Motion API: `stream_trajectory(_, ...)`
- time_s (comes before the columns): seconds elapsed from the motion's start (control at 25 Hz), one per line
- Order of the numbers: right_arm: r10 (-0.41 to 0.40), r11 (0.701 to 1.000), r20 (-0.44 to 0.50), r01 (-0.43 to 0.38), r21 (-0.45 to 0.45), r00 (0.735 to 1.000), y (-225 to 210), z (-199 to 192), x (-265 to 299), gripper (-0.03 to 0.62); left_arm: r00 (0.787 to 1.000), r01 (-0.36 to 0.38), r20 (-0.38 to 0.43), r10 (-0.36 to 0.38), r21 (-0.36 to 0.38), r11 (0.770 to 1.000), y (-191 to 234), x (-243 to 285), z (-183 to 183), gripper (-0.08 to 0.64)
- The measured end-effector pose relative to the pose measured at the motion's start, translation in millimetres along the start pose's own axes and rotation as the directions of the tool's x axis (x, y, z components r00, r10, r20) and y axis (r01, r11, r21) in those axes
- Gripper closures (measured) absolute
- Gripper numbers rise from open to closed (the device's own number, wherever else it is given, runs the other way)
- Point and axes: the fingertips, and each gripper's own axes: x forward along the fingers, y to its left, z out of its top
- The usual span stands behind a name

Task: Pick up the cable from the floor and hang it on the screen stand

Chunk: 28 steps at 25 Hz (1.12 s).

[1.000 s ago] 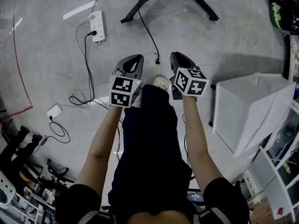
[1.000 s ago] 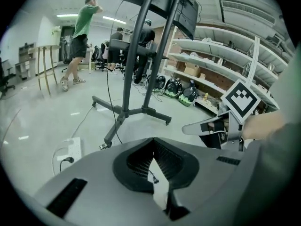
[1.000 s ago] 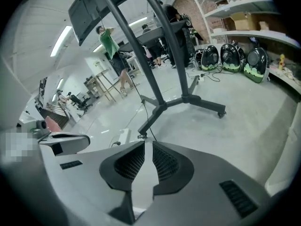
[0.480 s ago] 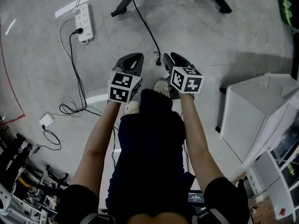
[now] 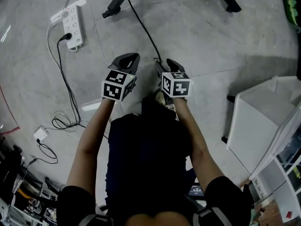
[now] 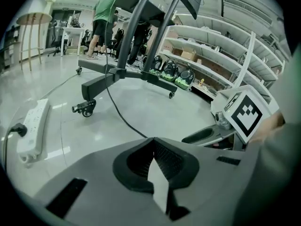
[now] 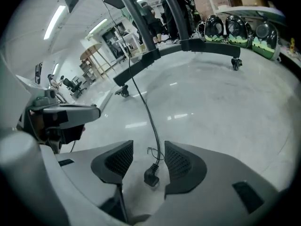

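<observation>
Currently the thin black cable [image 7: 149,119] is seen lying on the glossy grey floor [image 5: 202,36]. It runs from near the black wheeled screen stand [image 6: 117,74] to its angled plug [image 7: 150,177], which is framed between the jaws of the right gripper [image 7: 146,161]. These have just been opening and are spread wide, clear of the plug. The left gripper [image 6: 153,142] is held alongside, jaws closed together on nothing.

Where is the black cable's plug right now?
In the right gripper view, the plug lies on the floor, untouched, between the right claw's jaws, which have just been opening; its cable trails toward the screen stand.
</observation>
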Motion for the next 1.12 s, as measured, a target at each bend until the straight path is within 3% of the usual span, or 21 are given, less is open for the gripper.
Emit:
stream_trajectory(0.28, -0.066, 0.998, 0.008, 0.066, -0.023, 0.998, -9, -35, 17, 0.376, 0.998, 0.063, -0.018, -0.062, 0.087, 0.994, 6, 22, -17, 0.552)
stream_trajectory(0.64, -0.072, 0.996, -0.051, 0.069, -0.059, 0.996, -7, -55, 36, 0.383, 0.997, 0.07, 0.006, -0.071, 0.068, 0.995, 13, 30, -22, 0.552)
stream_trajectory(0.76, -0.096, 0.991, -0.05, 0.091, -0.095, 0.994, -12, -55, 36, 0.445, 0.997, 0.074, 0.012, -0.075, 0.06, 0.995, 15, 33, -23, 0.552)
stream_trajectory(1.12, -0.066, 0.996, -0.073, 0.061, -0.065, 0.995, -15, -54, 35, 0.453, 0.995, 0.087, 0.034, -0.09, 0.076, 0.993, 16, 36, -7, 0.552)
